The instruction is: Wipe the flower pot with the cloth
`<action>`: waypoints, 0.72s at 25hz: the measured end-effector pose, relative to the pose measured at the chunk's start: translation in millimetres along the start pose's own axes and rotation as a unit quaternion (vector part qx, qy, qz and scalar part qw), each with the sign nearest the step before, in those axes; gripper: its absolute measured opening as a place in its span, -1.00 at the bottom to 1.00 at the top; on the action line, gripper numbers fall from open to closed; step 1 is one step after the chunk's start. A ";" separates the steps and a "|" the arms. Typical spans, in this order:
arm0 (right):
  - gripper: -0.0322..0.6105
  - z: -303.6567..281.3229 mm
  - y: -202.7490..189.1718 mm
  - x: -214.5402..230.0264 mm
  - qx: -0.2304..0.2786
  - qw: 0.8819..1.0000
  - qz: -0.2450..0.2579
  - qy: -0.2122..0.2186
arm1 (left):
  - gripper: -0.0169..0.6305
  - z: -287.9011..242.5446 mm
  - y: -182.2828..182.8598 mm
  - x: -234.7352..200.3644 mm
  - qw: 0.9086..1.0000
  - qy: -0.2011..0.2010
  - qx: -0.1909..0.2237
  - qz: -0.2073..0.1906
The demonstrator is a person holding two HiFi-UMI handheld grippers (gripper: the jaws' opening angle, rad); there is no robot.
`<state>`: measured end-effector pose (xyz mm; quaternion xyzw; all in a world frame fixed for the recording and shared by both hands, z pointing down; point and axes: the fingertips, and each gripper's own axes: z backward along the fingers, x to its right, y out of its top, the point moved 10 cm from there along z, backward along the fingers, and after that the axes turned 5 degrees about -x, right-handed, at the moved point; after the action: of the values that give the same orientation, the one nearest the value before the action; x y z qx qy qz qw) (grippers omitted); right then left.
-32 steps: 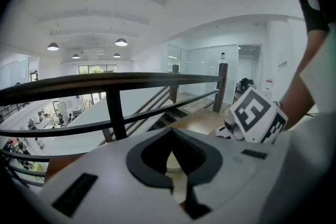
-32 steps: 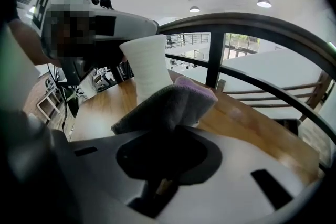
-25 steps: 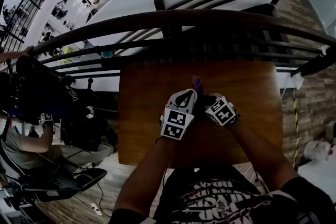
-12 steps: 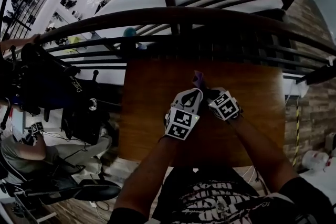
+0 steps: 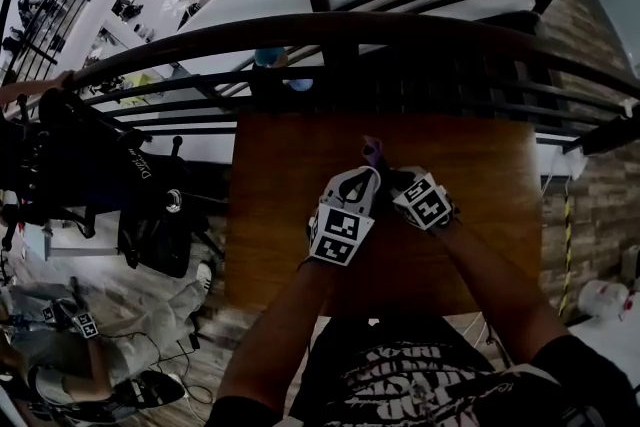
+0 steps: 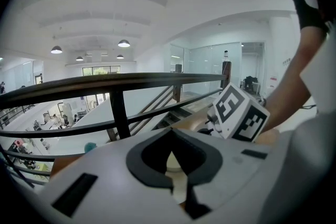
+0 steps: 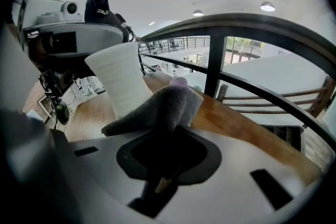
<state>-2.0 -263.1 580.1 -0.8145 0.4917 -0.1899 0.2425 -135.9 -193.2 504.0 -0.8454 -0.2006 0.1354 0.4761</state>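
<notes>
**Table top**

Brown wooden table (image 5: 280, 215) ran up to the dark railing (image 5: 330, 27) at its 12 o'clock edge. White flower pot (image 7: 119, 78) stood near centre; its base was hidden, so contact with the wood could not be confirmed.

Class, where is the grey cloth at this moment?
In the right gripper view, the grey cloth is pinched by the right gripper, at the base of the white flower pot to its left, above the wooden table.

Grey cloth (image 7: 157, 107) beside white flower pot (image 7: 119, 81)
</notes>
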 end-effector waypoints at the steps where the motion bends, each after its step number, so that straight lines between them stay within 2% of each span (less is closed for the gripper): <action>1: -0.74 0.5 -3.1 -2.4 -0.002 1.000 -0.001 0.000 | -0.95 0.2 -0.7 -0.1 1.000 0.000 -0.001 0.000; 9: -0.74 15.0 -24.8 -27.3 -0.008 1.000 -0.017 0.007 | -0.95 7.2 8.9 3.7 1.000 -0.001 -0.004 -0.003; 13: -0.74 14.8 -35.3 -40.2 -0.012 1.000 -0.021 0.005 | -0.95 3.3 -0.7 5.0 1.000 -0.007 -0.009 0.000; 18: -0.74 16.4 -39.7 -66.5 -0.014 0.999 -0.022 0.025 | -0.95 4.8 -3.6 5.2 1.000 -0.011 -0.007 -0.007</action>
<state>5.5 -184.4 585.2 -0.8233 0.4823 -0.2086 0.2147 -134.1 -185.5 504.4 -0.8458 -0.2126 0.1403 0.4688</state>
